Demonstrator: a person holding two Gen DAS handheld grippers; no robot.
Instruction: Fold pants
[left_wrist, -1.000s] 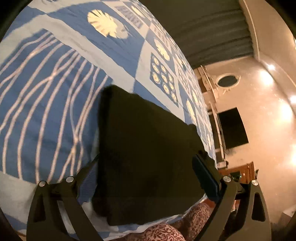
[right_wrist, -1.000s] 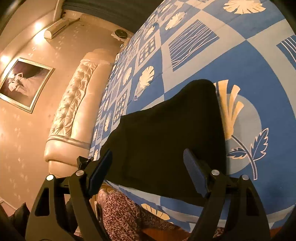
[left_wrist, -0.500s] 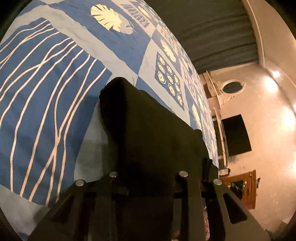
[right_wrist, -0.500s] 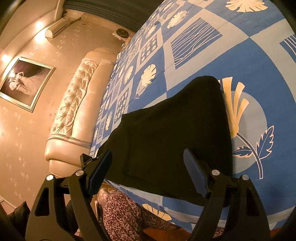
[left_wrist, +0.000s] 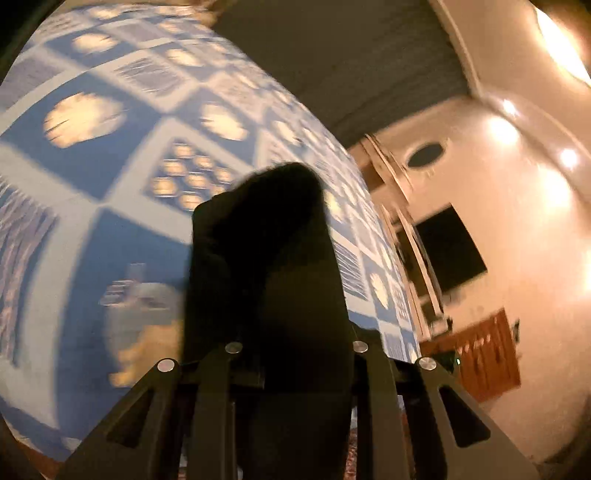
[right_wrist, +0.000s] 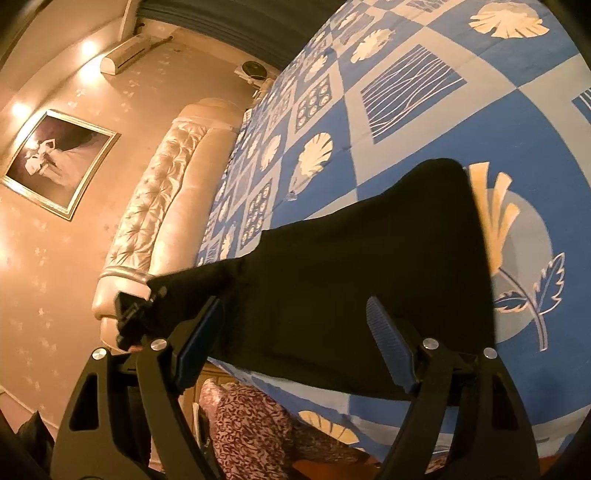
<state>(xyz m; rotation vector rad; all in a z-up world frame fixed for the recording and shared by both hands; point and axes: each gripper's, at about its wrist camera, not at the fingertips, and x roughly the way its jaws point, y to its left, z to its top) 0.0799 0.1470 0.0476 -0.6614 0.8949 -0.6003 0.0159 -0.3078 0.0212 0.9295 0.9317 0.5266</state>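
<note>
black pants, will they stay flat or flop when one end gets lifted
Likely floppy: the black pants sag between the raised end in the left gripper, whose jaws are closing on the cloth, and the part on the bedspread. Probably light, and unlikely to slide much.

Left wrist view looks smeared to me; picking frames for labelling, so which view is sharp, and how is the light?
Left wrist view: motion blur smears the bedspread; black pants lose all detail. Right wrist view: sharp, warm dim light, wall lamps glare, fisheye bends the bed edge.

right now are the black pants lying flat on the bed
No. The left gripper has one end of the black pants lifted off the bedspread.
</note>
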